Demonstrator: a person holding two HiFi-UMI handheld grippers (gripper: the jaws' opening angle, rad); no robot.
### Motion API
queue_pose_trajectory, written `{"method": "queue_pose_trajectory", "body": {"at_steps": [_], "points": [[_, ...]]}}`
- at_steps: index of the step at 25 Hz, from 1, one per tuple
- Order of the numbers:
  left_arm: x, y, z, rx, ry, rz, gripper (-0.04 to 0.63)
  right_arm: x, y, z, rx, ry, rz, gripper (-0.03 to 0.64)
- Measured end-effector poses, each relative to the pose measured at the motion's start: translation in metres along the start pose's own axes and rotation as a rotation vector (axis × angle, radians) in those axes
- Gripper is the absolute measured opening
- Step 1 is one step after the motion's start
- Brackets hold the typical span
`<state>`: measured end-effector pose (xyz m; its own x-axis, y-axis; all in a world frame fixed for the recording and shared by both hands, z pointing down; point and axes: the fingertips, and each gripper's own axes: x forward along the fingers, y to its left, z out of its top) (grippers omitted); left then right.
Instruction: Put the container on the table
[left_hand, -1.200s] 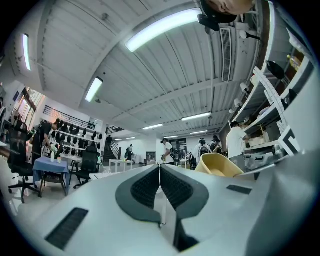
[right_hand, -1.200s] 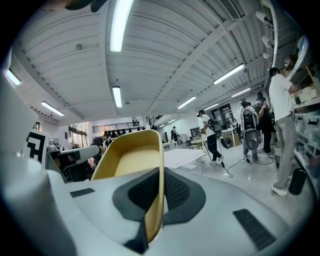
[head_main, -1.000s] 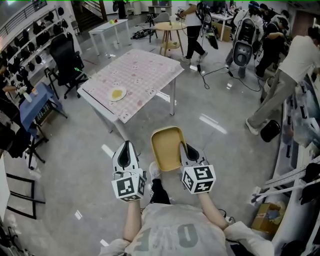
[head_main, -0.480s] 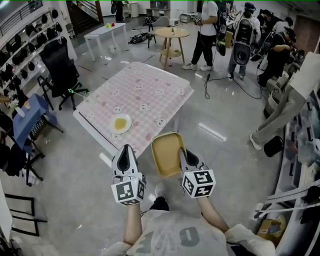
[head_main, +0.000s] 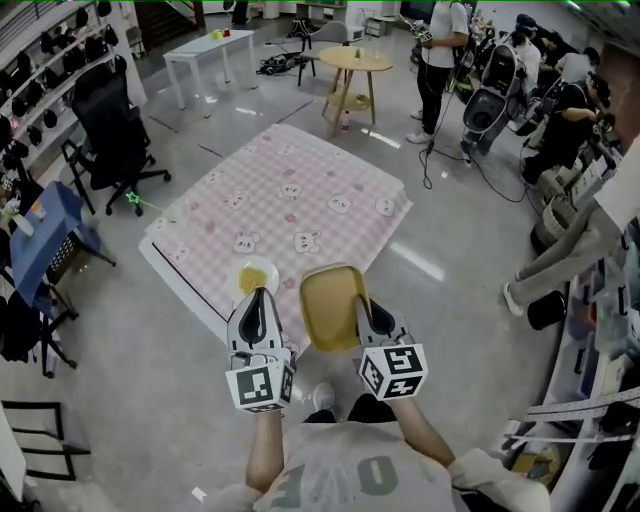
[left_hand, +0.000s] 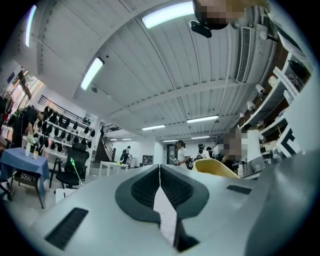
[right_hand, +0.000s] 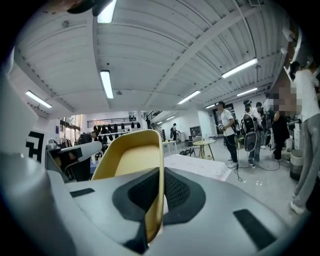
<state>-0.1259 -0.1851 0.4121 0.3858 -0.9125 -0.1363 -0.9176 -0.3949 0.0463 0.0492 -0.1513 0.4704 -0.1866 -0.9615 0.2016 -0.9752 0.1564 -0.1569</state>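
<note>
A yellow, tub-shaped container (head_main: 330, 305) hangs in the air with my right gripper (head_main: 364, 308) shut on its right rim. In the right gripper view the rim (right_hand: 156, 200) is pinched edge-on between the dark pads, and the container's hollow (right_hand: 131, 159) faces left. My left gripper (head_main: 257, 296) is level with it on the left, jaws together and empty; its tips (left_hand: 160, 168) meet in the left gripper view, where the container (left_hand: 215, 168) shows to the right. The table (head_main: 300, 195) with a pink checked cloth lies just ahead. The container's far end reaches its near corner.
A small white plate with something yellow on it (head_main: 257, 277) sits on the table's near corner, by my left gripper. A black office chair (head_main: 105, 115) and a blue side table (head_main: 40, 235) stand at the left. People and gear (head_main: 470, 70) fill the far right, and a round wooden table (head_main: 358, 62) stands behind.
Both grippers and the held container have come forward across the floor, and the pink table has drawn from well ahead to right under the container's far end. The grip is unchanged.
</note>
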Motion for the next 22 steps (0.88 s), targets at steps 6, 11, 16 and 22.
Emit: {"method": "queue_pose_trajectory", "body": {"at_steps": [6,11,16,22], "points": [[0.027,0.011,-0.012,0.005,0.029,0.01,0.029,0.037,-0.004,0.001,0.049,0.008,0.018,0.034],[0.045,0.014,-0.005,0.021,0.014,0.035,0.029,0.058,-0.011,0.01,0.04,-0.008,0.047,0.033],[0.068,0.025,0.003,0.039,-0.011,0.077,0.029,0.079,-0.022,0.022,0.049,-0.02,0.069,0.034],[0.089,0.039,-0.001,0.046,-0.009,0.114,0.029,0.102,-0.031,0.029,0.048,-0.021,0.074,0.033]]}}
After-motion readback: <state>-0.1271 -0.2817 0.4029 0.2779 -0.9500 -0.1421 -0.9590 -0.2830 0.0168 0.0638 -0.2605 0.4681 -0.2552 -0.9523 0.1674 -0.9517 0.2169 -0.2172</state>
